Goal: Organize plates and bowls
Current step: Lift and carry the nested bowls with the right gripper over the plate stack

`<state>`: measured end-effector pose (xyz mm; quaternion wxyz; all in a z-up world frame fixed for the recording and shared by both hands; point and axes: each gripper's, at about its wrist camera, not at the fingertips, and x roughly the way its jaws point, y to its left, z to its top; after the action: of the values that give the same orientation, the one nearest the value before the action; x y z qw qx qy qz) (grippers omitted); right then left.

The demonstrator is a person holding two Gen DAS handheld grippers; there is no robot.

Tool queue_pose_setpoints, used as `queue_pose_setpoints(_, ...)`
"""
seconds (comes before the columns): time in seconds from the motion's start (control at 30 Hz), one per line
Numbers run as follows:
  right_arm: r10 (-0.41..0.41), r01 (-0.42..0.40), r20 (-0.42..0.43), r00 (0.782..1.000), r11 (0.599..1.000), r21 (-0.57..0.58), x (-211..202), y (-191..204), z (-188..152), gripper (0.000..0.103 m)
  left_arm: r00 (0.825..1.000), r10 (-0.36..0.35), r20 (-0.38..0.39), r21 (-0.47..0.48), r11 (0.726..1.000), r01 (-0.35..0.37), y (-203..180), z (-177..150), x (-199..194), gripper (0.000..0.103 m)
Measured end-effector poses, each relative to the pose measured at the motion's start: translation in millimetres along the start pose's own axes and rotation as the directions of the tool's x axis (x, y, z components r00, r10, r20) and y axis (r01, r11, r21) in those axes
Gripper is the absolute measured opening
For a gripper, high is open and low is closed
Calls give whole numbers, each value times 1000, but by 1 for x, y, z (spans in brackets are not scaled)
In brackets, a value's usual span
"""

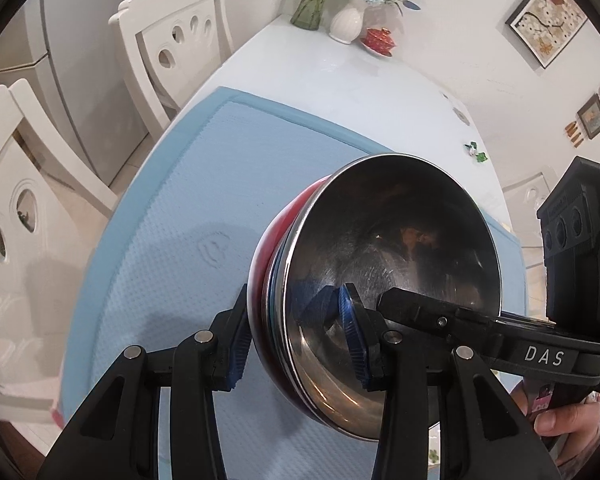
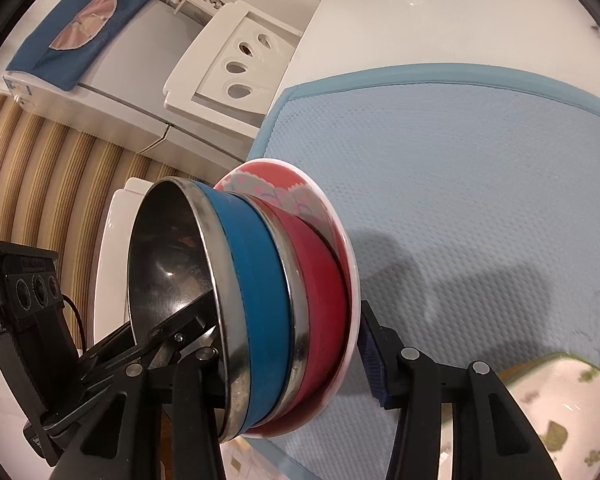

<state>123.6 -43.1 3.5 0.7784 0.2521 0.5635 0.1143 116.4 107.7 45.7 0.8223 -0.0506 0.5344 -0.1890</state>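
Right wrist: blue bowl (image 2: 256, 300) inside red bowl (image 2: 324, 296)

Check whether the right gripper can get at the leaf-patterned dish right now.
Probably not. The right gripper has its jaws closed across the stack of bowls and plate, which the left gripper also holds. The dish lies close beside it, but the stack would have to be put down first.
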Motion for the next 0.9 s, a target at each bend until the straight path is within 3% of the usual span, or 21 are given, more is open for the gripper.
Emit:
queue_pose_setpoints(0.47,15,-15,14,1000,1000,19,-49,-36,-28,46,1000,8,-5,25,1000,-8,-66,-36,-11,38)
queue_pose_setpoints(0.9,-9,8,30,1000,998,58,-99,-89,-52,46,999,-27,-37,64,998,29,-134,-61,-2,37)
